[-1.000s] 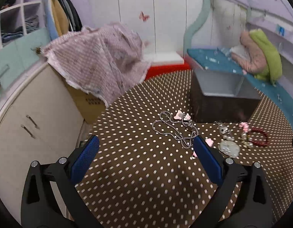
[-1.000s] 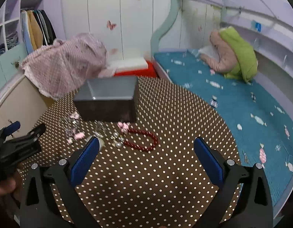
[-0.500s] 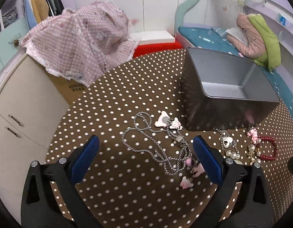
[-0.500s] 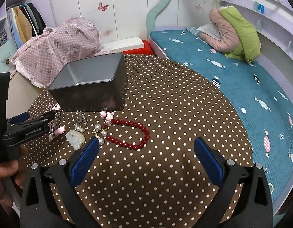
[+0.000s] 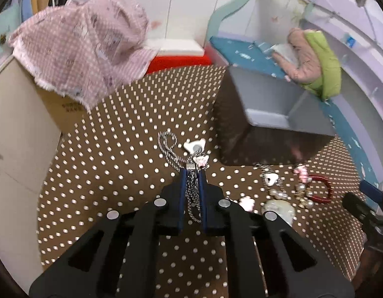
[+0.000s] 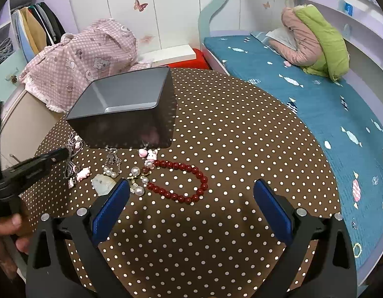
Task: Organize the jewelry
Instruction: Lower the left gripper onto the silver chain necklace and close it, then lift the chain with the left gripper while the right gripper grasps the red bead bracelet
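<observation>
Left wrist view: my left tool (image 5: 192,173) is clamped on the silver chain necklace (image 5: 170,149), twisted links with white and pink charms, on the dotted bench (image 5: 104,173). My right tool (image 6: 191,198) stands apart above the red bead bracelet (image 6: 181,181).

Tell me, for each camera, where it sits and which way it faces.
Left wrist: rides the left tongs, angled down at the dotted table; its pads are shut on the silver chain; the right tongs' tip shows at the right edge.
Right wrist: rides the right tongs, open, angled down over the red bracelet; the left tongs and a hand show at the left.
Shared: grey box, bracelet, bed.
</observation>
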`<state>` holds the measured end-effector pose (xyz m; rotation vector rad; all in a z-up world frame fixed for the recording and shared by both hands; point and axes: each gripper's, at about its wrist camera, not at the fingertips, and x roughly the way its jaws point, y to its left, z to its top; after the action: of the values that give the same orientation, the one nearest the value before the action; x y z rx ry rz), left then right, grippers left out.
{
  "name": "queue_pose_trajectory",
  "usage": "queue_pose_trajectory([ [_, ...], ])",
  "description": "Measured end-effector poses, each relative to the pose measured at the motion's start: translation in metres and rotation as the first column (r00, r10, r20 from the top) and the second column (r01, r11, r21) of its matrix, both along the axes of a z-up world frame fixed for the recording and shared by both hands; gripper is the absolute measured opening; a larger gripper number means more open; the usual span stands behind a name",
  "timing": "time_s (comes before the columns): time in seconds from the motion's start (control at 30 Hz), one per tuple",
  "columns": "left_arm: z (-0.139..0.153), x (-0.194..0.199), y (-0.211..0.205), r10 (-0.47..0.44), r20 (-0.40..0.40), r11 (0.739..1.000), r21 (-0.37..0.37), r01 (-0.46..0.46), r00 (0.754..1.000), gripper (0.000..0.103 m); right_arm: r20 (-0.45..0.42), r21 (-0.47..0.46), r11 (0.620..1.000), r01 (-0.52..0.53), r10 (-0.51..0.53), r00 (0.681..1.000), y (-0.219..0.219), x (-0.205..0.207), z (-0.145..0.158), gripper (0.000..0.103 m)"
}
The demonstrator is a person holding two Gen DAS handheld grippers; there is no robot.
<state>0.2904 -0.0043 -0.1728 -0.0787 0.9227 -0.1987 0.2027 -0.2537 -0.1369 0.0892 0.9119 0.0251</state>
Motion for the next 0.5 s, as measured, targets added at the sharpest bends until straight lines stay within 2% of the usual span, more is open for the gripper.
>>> queue_pose_trajectory([
  [0.37, 0.074, -0.035, 0.006, -0.059, 0.163, 0.995, -0.075, 0.072, 0.985, 0.010, 0.002, -0.011, 1.000, 0.007, -0.007, 1.000, -0.005, -0.003, 0.004, 0.096],
  [0.5, 0.093, -0.051, 0.005, -0.070, 0.211, 0.994, -0.070, 0.086, 0.975, 0.010, -0.016, -0.016, 1.000, 0.008, -0.009, 1.000, -0.010, 0.000, 0.000, 0.096],
])
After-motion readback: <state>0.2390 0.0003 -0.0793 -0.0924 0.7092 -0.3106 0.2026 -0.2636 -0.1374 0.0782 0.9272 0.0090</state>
